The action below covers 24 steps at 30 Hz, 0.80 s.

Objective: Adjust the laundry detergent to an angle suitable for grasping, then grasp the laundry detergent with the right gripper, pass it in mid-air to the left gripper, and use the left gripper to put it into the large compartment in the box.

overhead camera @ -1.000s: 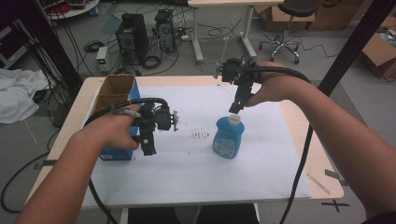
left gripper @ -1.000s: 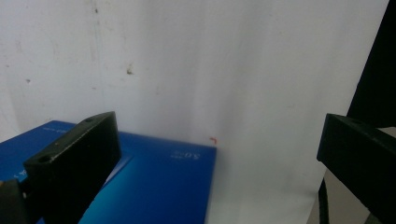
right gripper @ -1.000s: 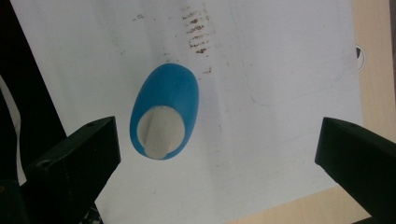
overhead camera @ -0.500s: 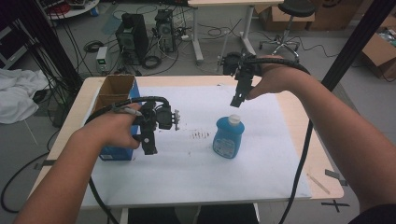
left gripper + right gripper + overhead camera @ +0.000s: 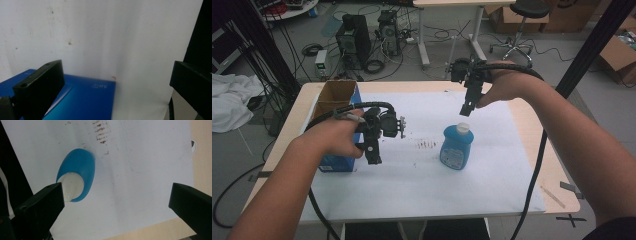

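A blue bottle with a white cap [image 5: 457, 146] stands upright on the white sheet [image 5: 422, 180] near the table's middle. From above it appears as a blue oval with a white cap [image 5: 75, 176]. My right gripper [image 5: 467, 107] hangs above and behind the bottle, pointing down, open and holding nothing [image 5: 115, 205]. My left gripper [image 5: 373, 155] hovers low over the sheet beside a blue box [image 5: 337, 162], open and holding nothing [image 5: 116, 87]. The box's blue top [image 5: 82, 100] lies just below the left jaw.
An open cardboard box [image 5: 334, 95] sits at the table's back left, behind the blue box. Dark smudges [image 5: 427, 145] mark the sheet left of the bottle. The wooden table edge [image 5: 552, 165] runs along the right. Chairs, computers and cables stand on the floor beyond.
My right gripper has risen from just over the bottle's cap and moved back, away from it. The left gripper has stayed in place.
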Tool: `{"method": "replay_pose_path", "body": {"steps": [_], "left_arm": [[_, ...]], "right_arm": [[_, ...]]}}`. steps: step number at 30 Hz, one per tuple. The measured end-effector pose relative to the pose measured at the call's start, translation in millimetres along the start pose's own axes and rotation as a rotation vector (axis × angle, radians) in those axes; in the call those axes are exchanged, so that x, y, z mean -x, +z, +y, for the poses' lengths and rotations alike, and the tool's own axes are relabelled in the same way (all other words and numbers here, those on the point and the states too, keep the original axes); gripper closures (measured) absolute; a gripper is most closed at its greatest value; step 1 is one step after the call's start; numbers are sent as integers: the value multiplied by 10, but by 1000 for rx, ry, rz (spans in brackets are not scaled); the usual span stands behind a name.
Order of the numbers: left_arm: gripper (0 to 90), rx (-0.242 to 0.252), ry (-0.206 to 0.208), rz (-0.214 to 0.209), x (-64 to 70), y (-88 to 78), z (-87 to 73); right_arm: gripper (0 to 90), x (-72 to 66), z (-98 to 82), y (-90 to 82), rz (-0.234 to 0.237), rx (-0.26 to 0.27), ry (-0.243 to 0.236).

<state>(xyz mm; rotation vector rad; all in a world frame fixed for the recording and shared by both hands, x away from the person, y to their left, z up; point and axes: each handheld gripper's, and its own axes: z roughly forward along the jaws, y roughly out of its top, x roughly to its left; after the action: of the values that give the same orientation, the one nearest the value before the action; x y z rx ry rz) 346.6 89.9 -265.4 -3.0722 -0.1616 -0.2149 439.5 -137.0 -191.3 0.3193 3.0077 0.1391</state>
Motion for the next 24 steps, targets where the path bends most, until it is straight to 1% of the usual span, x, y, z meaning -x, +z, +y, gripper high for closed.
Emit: {"method": "replay_pose_path", "body": {"steps": [5,8,13,20,22,24], "left_arm": [[1,6,9,4,-12,-15,-12],[1,9,4,5,-28,-8,-22],[1,12,7,7,-47,-15,-15],[1,13,10,4,-53,-7,-7],[1,11,12,2,-56,3,-4],[1,9,7,-1,-57,20,-4]], "right_arm": [[0,-8,2,-27,-6,5,-1],[0,-7,10,-13,-6,-2,0],[0,-6,21,3,-6,-3,-6],[0,22,9,7,-9,-3,6],[0,23,0,11,-12,-10,7],[0,22,-15,14,-11,-10,9]]}}
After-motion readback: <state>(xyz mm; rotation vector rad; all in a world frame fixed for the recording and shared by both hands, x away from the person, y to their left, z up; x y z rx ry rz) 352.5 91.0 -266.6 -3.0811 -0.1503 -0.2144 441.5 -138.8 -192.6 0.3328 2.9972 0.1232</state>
